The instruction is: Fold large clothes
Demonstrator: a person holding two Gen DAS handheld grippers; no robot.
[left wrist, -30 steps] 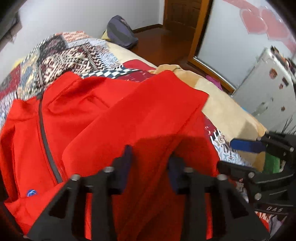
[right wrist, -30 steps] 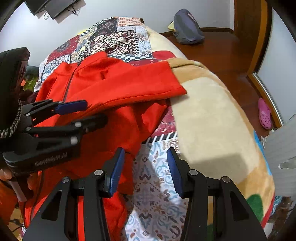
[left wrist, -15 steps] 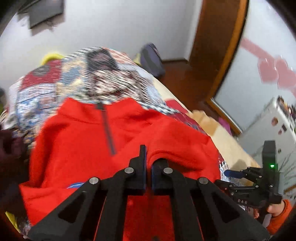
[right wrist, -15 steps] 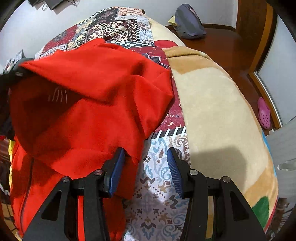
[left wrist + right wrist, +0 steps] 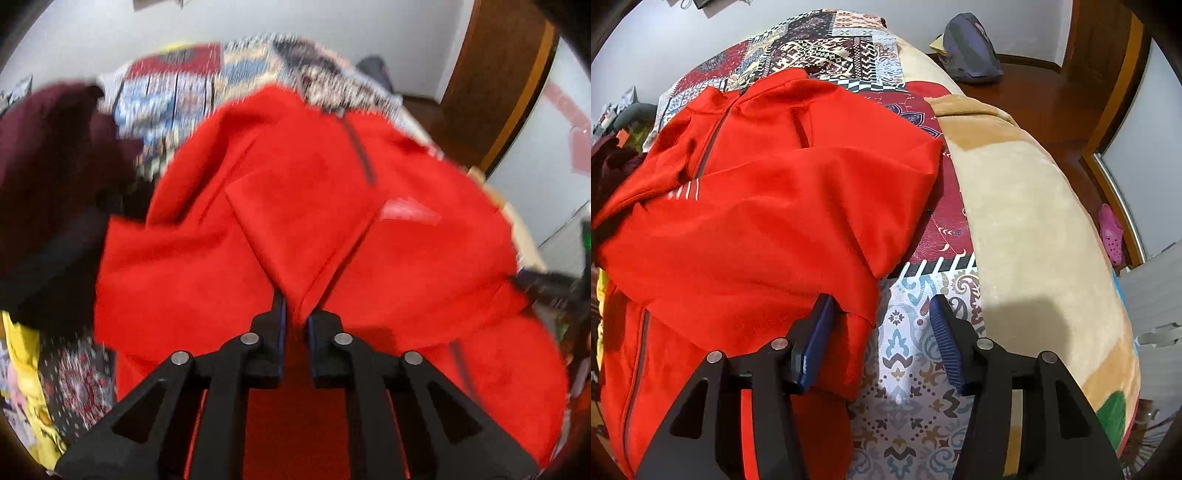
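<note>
Patchwork bedding (image 5: pixel 916 369) covers the bed I'm working on, with a tan blanket (image 5: pixel 1027 221) along its right side and a grey bag (image 5: pixel 971 48) on the wooden floor beyond. My red jacket (image 5: pixel 757 229) lies front-up across the bed, zip showing, collar toward the far end. One side has been brought over the body, so I judge the first fold is roughly laid but not flattened. My left tongs (image 5: pixel 294 317) are nearly together, pinching a red fold of the jacket (image 5: pixel 306 236); they have just eased apart a touch, cloth between them (that view is smeared by motion, so I can't say how firm the pinch is). My right tongs (image 5: pixel 881 321) stand apart at the jacket's near right edge, having just widened, one pad against the cloth, nothing clamped. Left to do, as I judge it: settle this flap, bring the other side in, then fold the length
</note>
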